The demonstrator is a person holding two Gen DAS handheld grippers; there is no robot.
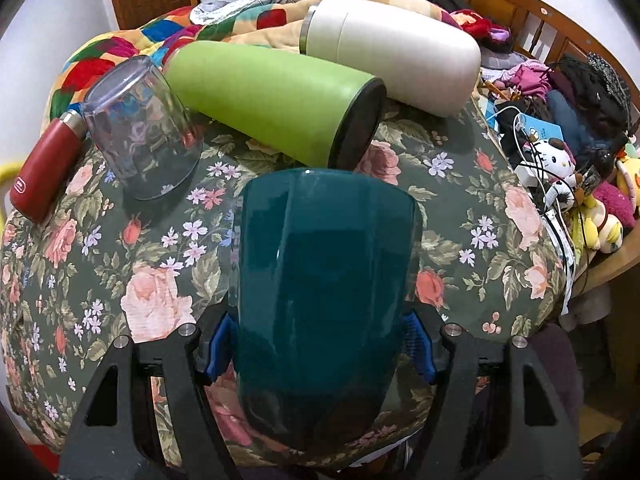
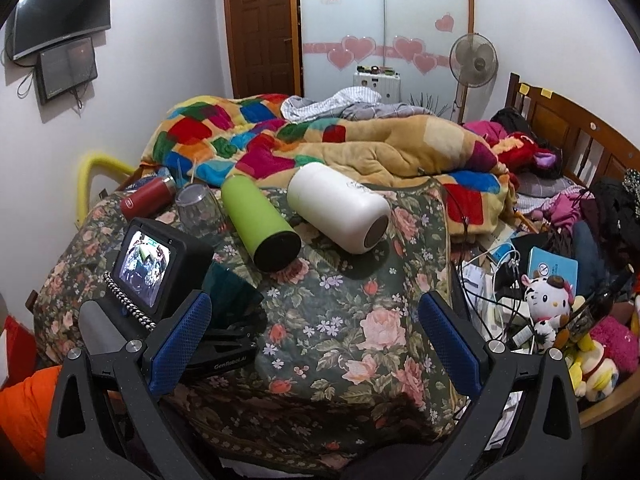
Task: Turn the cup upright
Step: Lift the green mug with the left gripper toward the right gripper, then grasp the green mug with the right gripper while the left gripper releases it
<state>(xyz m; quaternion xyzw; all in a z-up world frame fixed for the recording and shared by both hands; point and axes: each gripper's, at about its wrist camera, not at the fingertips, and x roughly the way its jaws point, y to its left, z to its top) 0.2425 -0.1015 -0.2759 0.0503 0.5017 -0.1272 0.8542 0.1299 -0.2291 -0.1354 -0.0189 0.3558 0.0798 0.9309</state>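
Observation:
A teal translucent cup (image 1: pixel 324 296) fills the middle of the left wrist view, its flat end pointing away from the camera. My left gripper (image 1: pixel 320 350) is shut on it, a blue pad (image 1: pixel 416 346) pressed against each side. The cup is held over the floral cloth (image 1: pixel 472 240). In the right wrist view part of the teal cup (image 2: pixel 232 292) shows beside the left gripper's camera body (image 2: pixel 156 264). My right gripper (image 2: pixel 316 340) is open and empty above the floral cloth (image 2: pixel 352 308).
A clear glass (image 1: pixel 140 128) stands upside down at the left. A red flask (image 1: pixel 44 164), a green bottle (image 1: pixel 272 100) and a white bottle (image 1: pixel 392 52) lie on their sides behind. A quilt (image 2: pixel 320 140) is heaped beyond. Cables and plush toys (image 2: pixel 548 300) crowd the right edge.

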